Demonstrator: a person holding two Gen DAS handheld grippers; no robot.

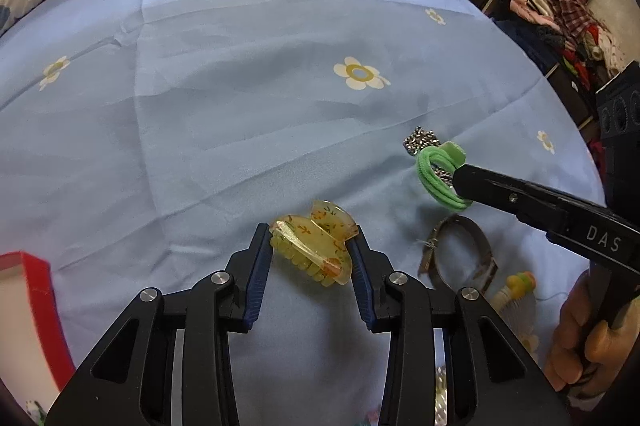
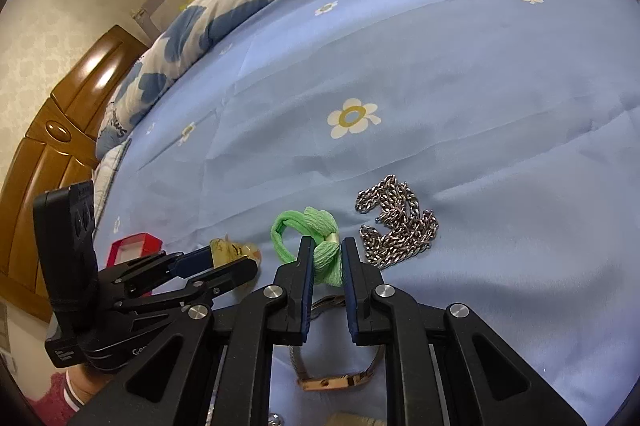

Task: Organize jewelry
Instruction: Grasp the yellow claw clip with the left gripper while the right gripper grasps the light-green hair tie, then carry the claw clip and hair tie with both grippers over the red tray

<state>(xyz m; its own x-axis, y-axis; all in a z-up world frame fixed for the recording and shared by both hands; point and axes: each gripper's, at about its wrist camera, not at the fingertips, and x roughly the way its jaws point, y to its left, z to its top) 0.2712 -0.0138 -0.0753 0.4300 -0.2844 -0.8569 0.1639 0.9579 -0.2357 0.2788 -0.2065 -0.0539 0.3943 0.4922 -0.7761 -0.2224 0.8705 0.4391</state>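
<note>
Left wrist view: red box [image 1: 38,310] at the 8 o'clock edge, only its rim and pale inside showing. Left gripper [image 1: 310,250] at 6 o'clock, fingers [image 1: 258,266] clenched on a yellow hair claw [image 1: 314,246] that sits on the blue bed sheet [image 1: 240,85]. At 3 o'clock the right gripper [image 1: 456,171] comes in from the side, pinching a green hair tie [image 1: 434,177]; a silver chain [image 1: 420,139] lies just behind it. A watch [image 1: 460,254] lies near 4 o'clock.

Step in hand, as I read it: both pieces grasped, neither lifted clear. Next move probably calls for raising each one and carrying it to the box at left without dragging the chain along.

Right wrist view: shows the tie's knotted bow squeezed between the fingers [image 2: 306,266], and the chain spread out just beside it, apparently not caught. The other view hides that gap.
</note>
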